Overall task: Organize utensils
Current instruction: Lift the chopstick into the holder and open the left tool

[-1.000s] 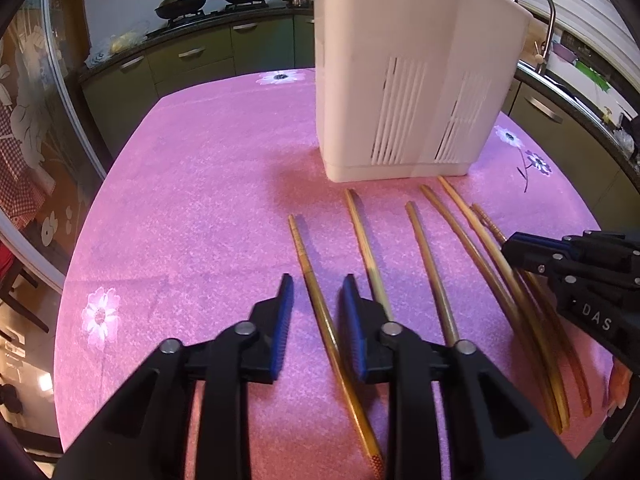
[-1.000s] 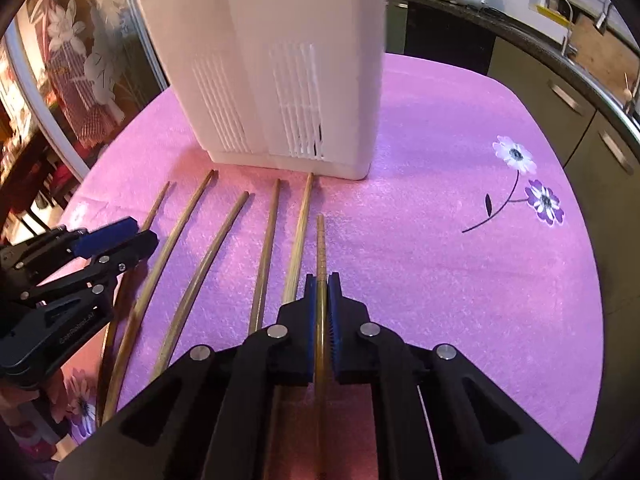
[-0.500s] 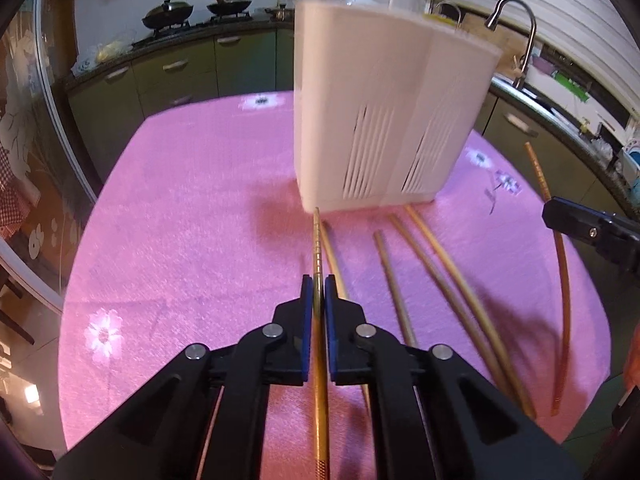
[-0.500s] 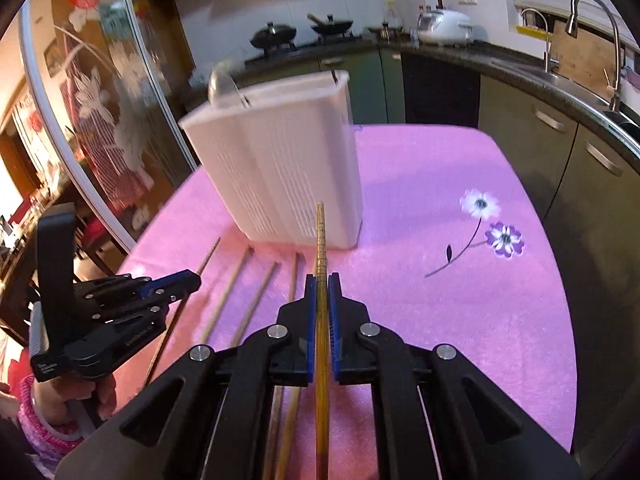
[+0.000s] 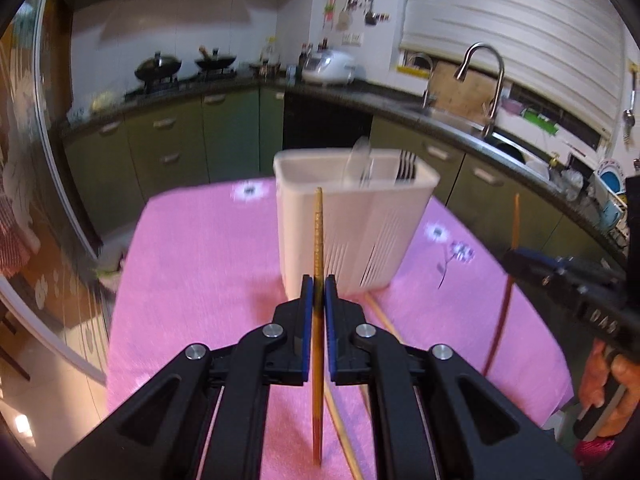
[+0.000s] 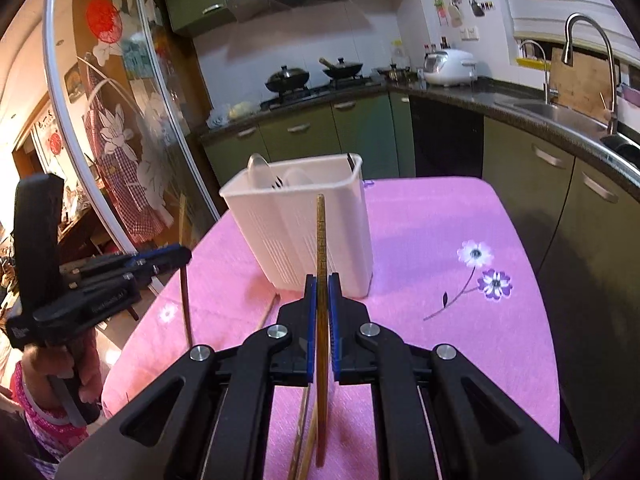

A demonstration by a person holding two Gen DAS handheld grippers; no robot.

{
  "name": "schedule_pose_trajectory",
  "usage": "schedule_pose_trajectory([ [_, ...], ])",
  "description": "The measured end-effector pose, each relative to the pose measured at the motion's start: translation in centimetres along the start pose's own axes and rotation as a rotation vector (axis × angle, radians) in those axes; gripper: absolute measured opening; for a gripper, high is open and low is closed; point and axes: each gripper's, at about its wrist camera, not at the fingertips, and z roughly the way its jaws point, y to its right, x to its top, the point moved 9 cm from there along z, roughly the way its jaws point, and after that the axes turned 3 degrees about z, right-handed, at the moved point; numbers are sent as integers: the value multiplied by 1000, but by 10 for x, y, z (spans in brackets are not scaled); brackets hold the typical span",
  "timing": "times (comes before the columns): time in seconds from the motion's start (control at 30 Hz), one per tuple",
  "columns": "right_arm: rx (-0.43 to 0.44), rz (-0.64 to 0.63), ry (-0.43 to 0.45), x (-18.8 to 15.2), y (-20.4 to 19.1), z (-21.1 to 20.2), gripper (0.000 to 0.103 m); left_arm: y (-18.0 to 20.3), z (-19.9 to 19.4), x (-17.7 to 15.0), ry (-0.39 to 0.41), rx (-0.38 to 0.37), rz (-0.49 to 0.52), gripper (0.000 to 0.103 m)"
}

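Clamping one chopstick (image 5: 318, 240) in the left gripper (image 5: 319, 292), another chopstick (image 6: 321, 236) in the right gripper (image 6: 322, 292), both closed tight, short of the white caddy (image 6: 304, 224). Light, stiff, slick; likely pivoting unless pinched mid-shaft.

A pink flower-printed cloth (image 6: 460, 220) covers the table. A white slotted cutlery holder (image 6: 320, 236) stands on it, and a few loose chopsticks (image 5: 380, 316) lie just in front of the holder.

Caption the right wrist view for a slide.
Right gripper shut on a chopstick, raised toward the white utensil holder.
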Motion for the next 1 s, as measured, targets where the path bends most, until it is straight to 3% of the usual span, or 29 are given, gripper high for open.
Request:
schedule_pose_trajectory([
  [0.3, 12, -19, 55, 23, -11, -13, 6, 15, -22, 34, 78, -26, 36, 6],
  [0.73, 24, -73, 183, 91, -26, -43, 6, 27, -54, 99, 163, -47, 94, 6],
  [1.0, 35, -71, 191, 101, -27, -44, 6, 23, -65, 157, 255, 5, 106, 6],
])
